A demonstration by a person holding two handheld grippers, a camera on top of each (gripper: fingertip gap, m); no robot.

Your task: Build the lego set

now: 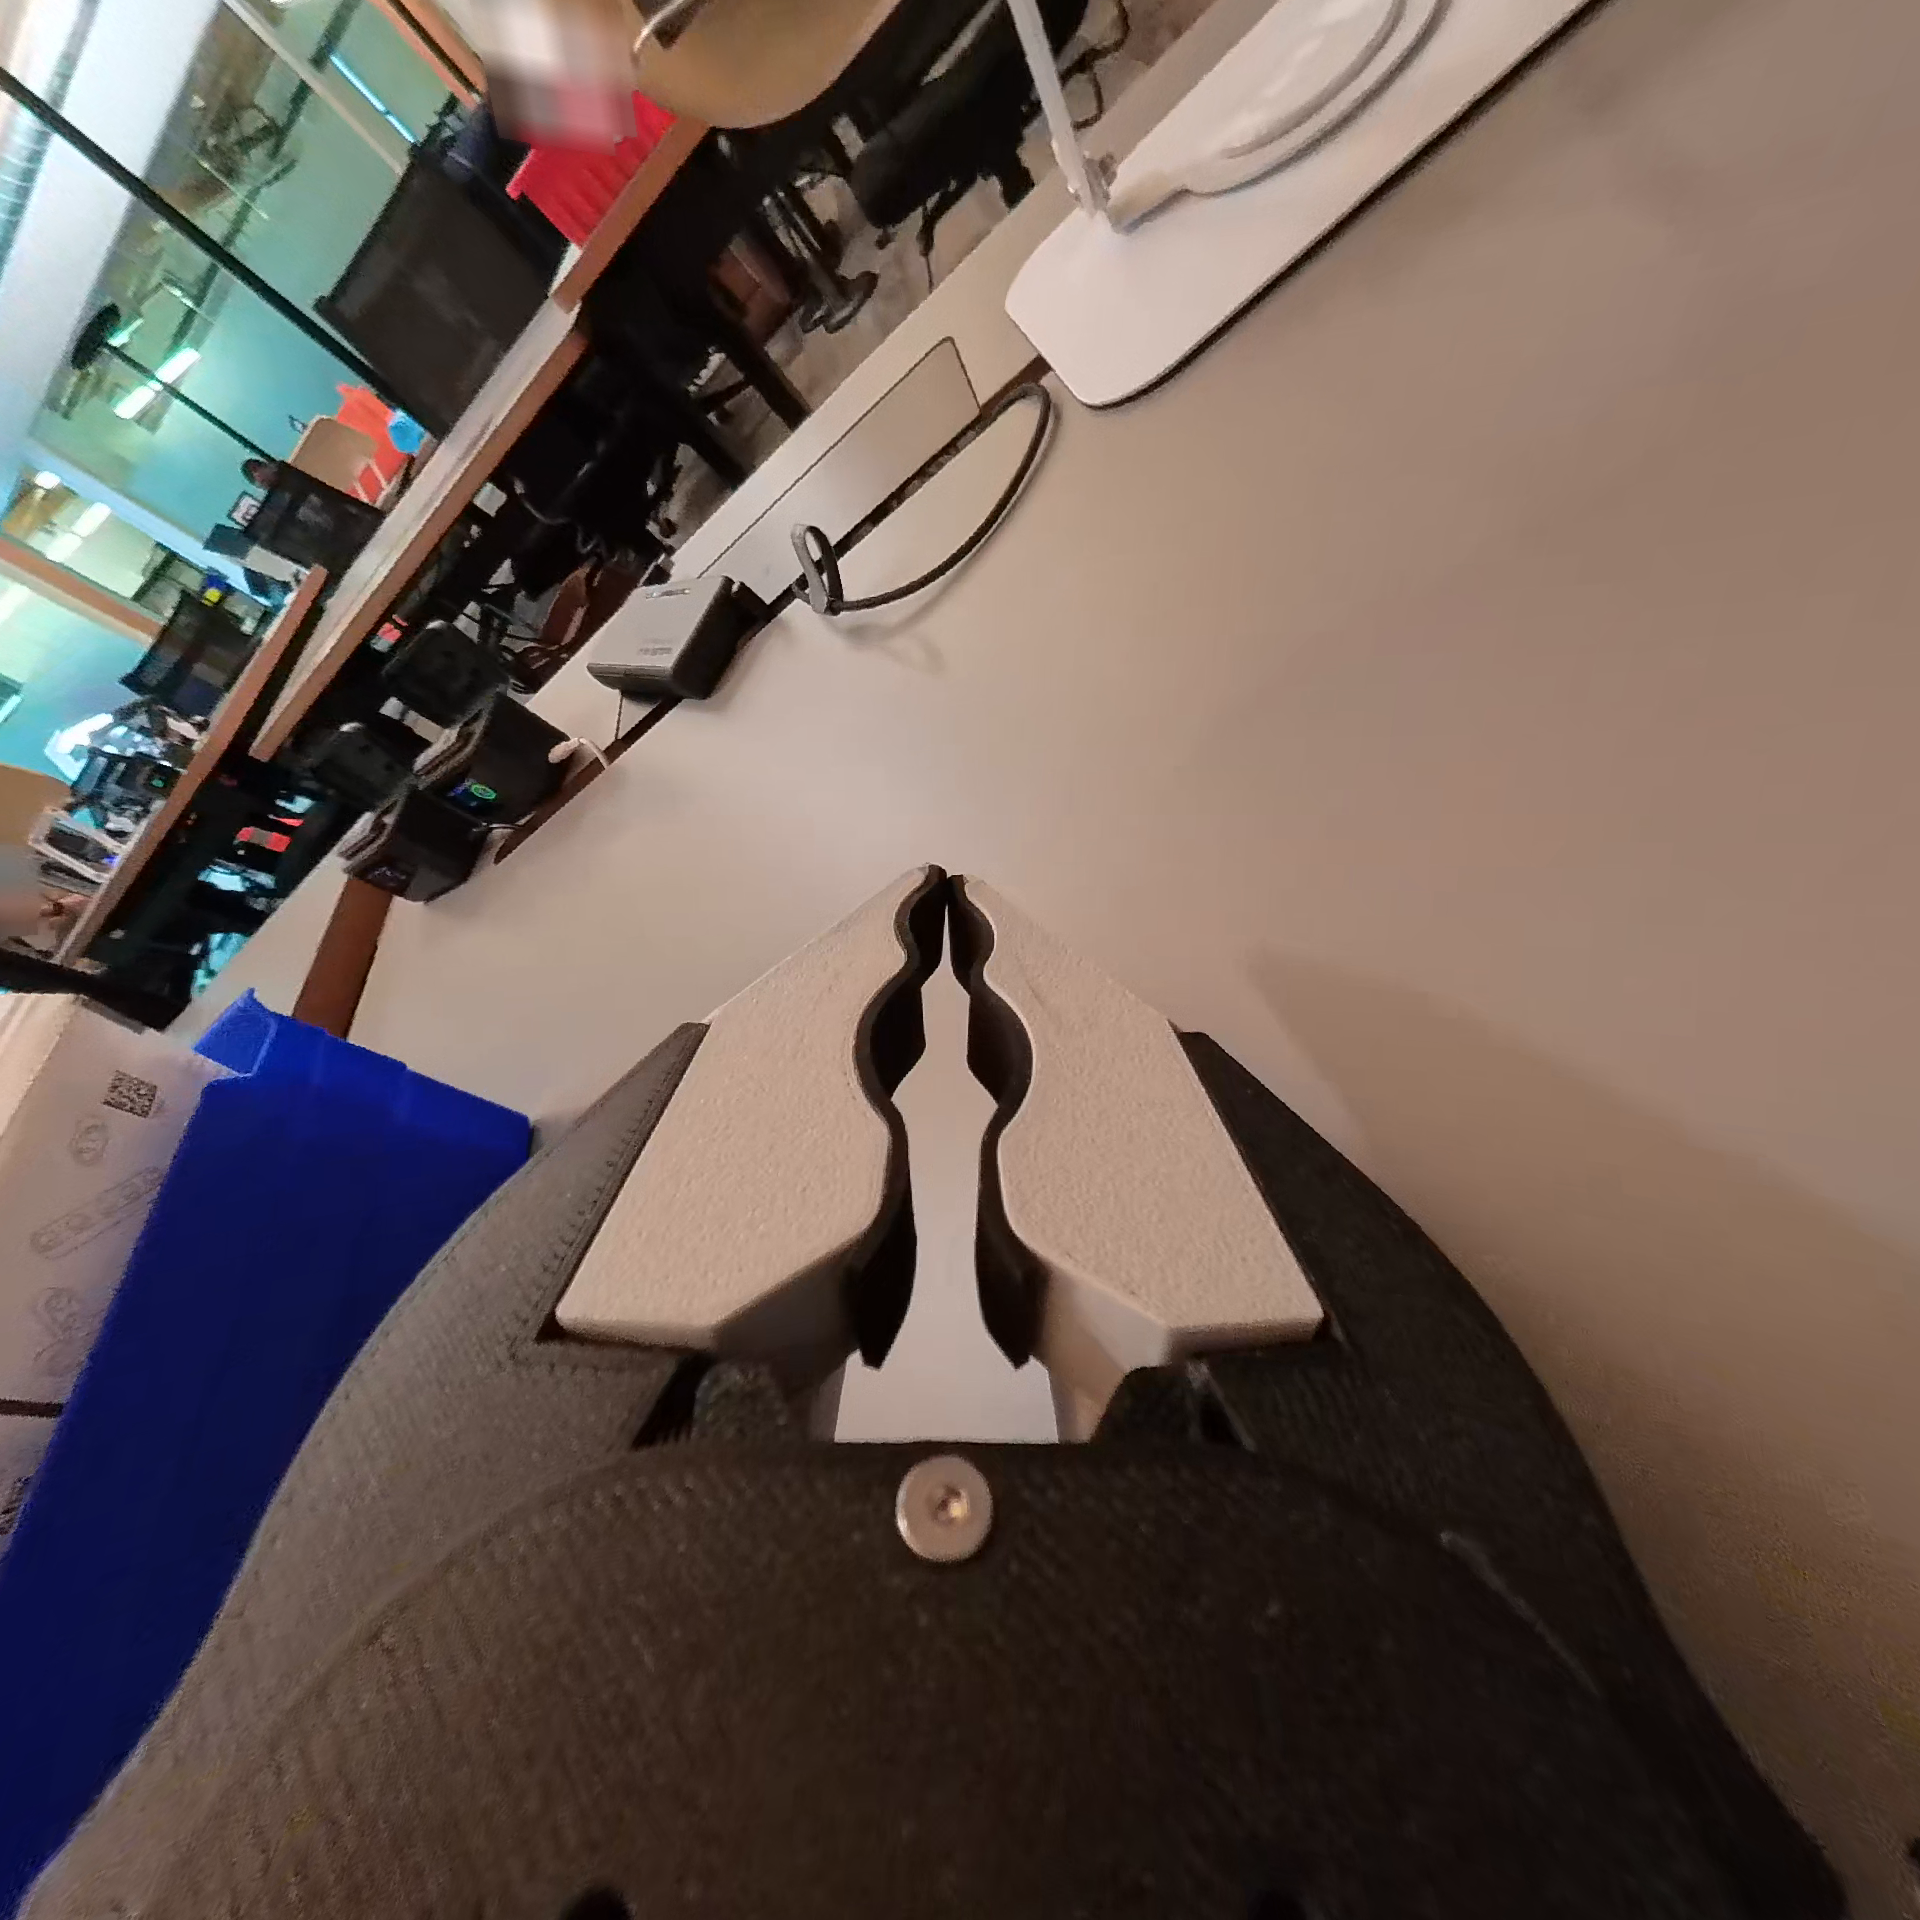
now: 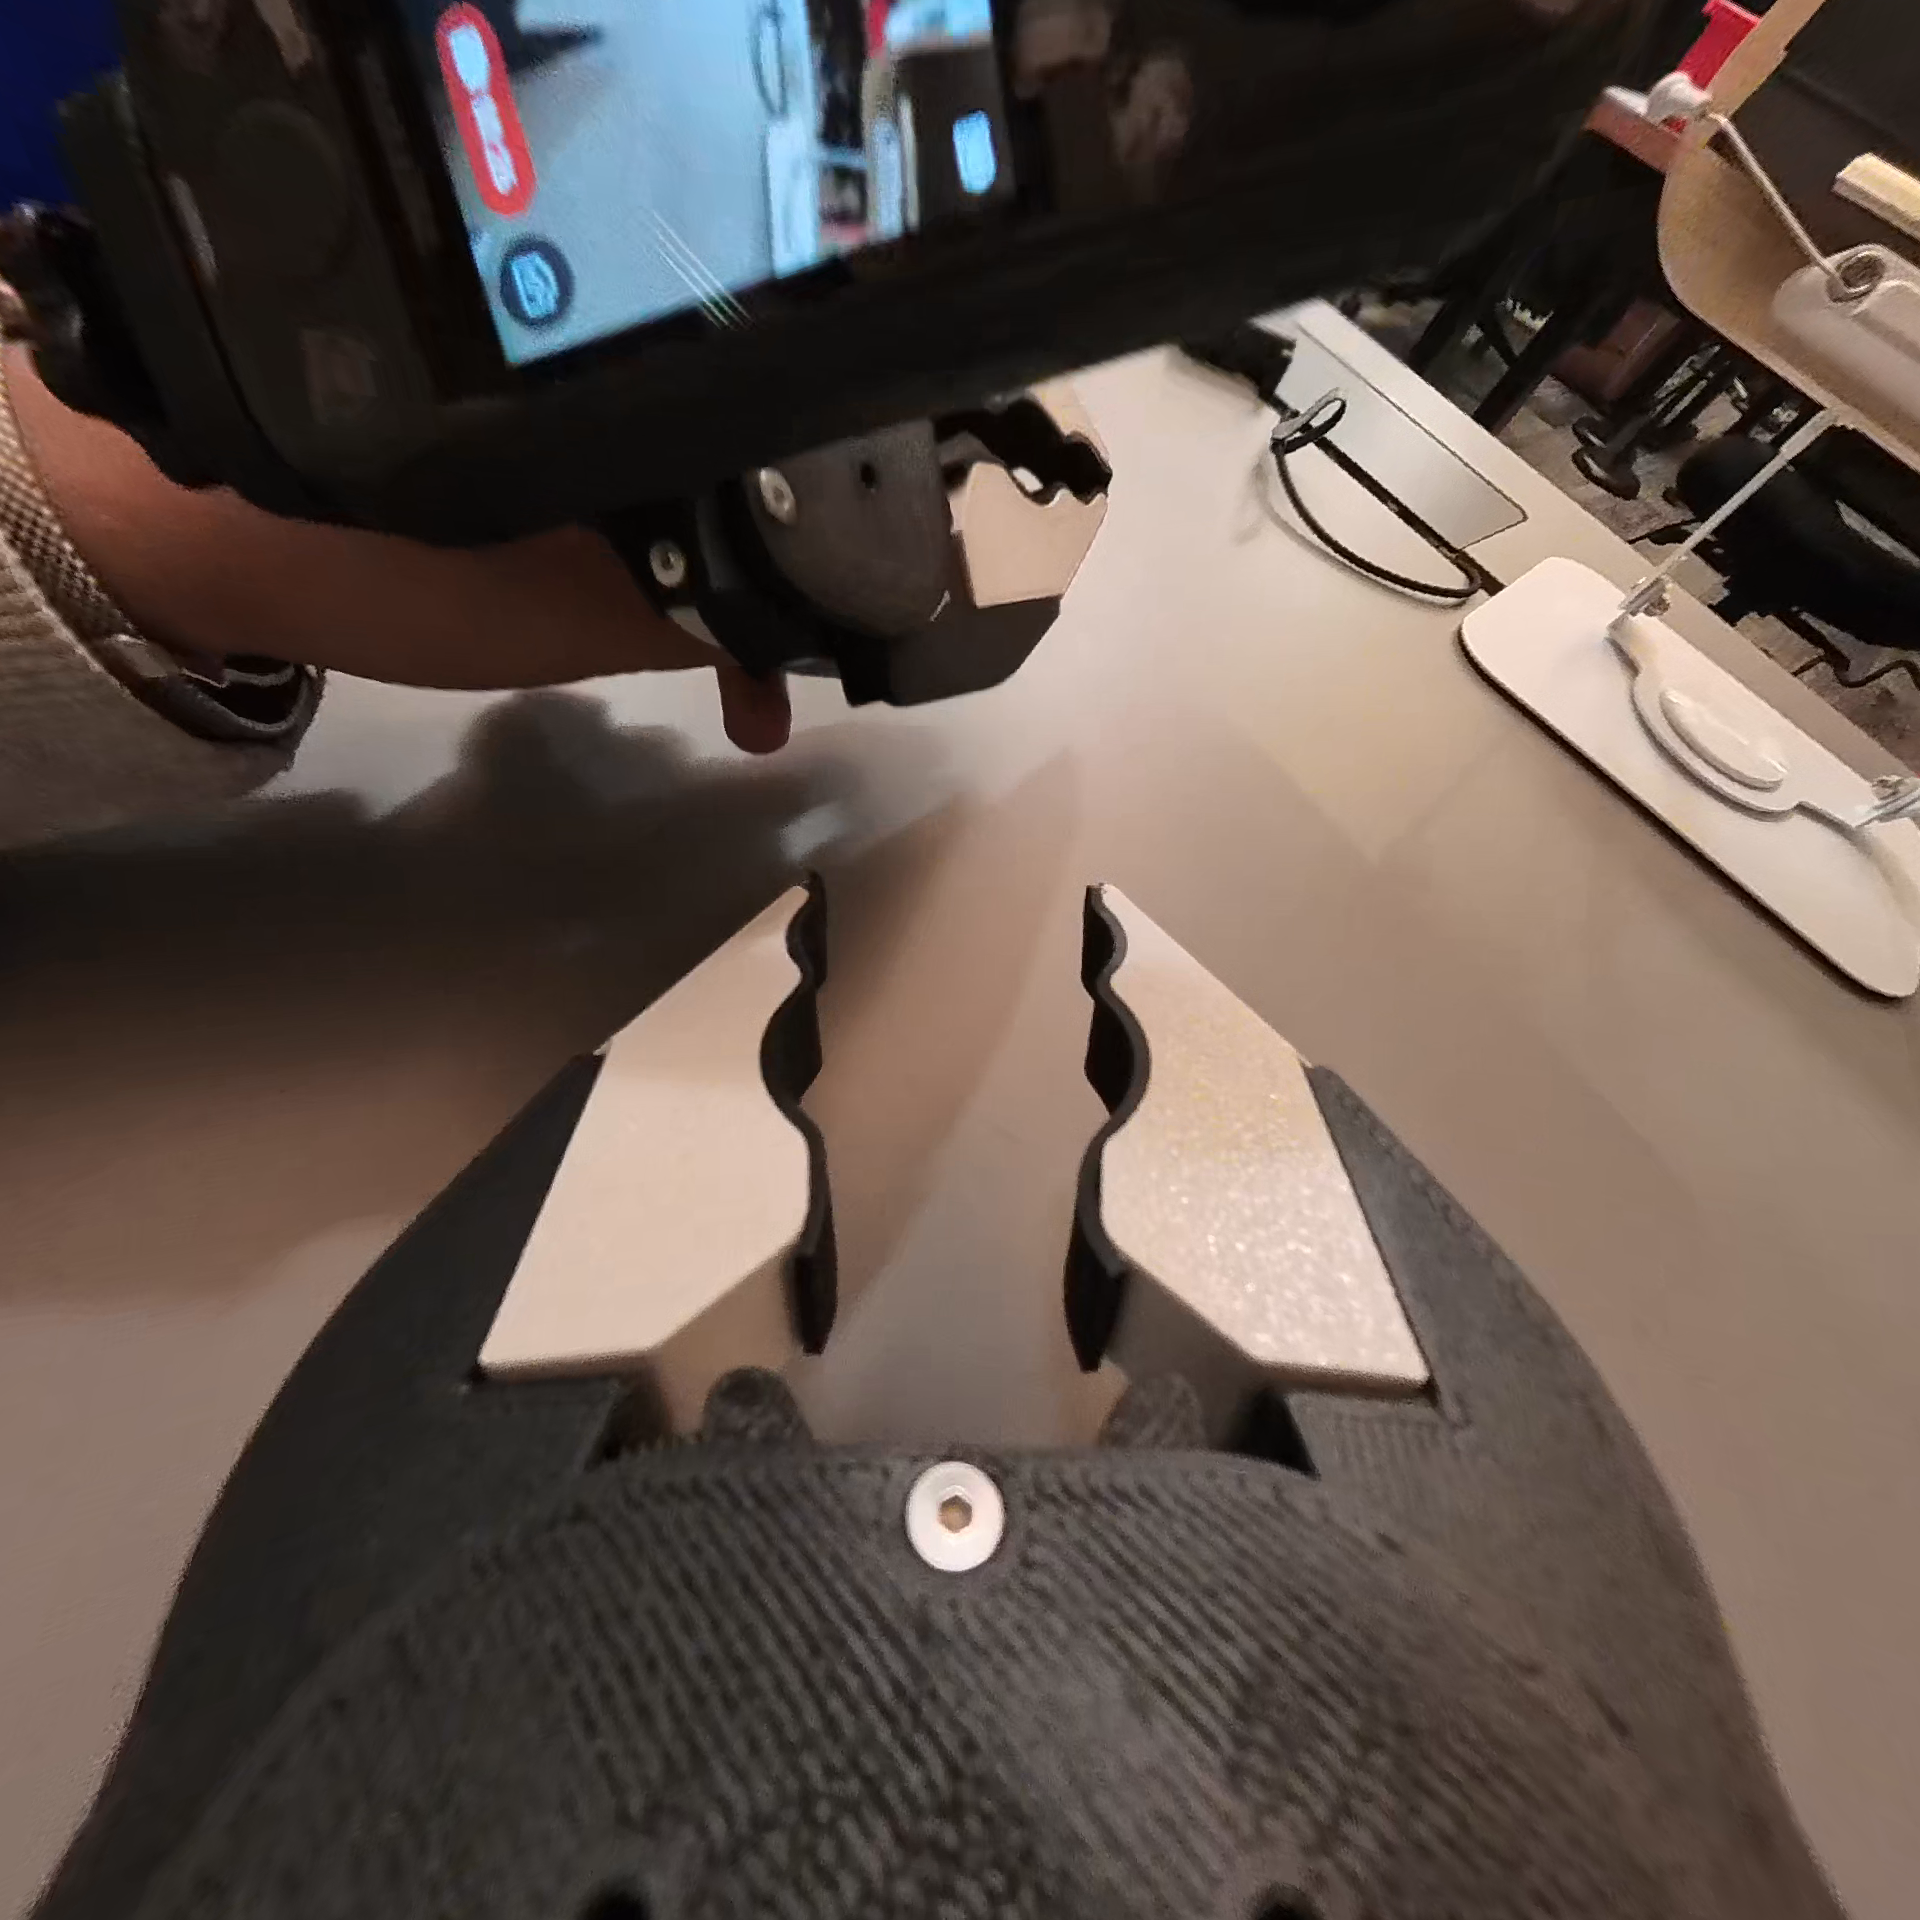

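Above the bare tabletop [image 2: 1299,1039], the right hand-held gripper [image 2: 948,894] gapes wide and empty, while the left hand-held gripper [image 1: 948,878] is pinched closed on nothing.

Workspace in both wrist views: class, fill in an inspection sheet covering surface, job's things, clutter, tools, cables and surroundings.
Surface: pale grey table, mostly bare, shadowed at left.
Job's things: nothing seen; no lego parts in either view.
Clutter: white lamp base at right; blue bin and cardboard box at the table's left edge; dark adapter box at the far edge.
Tools: left tool shut, empty; right tool open, empty.
Cables: black cable loop beside a grey hatch.
Surroundings: desks, chairs, glass partitions.
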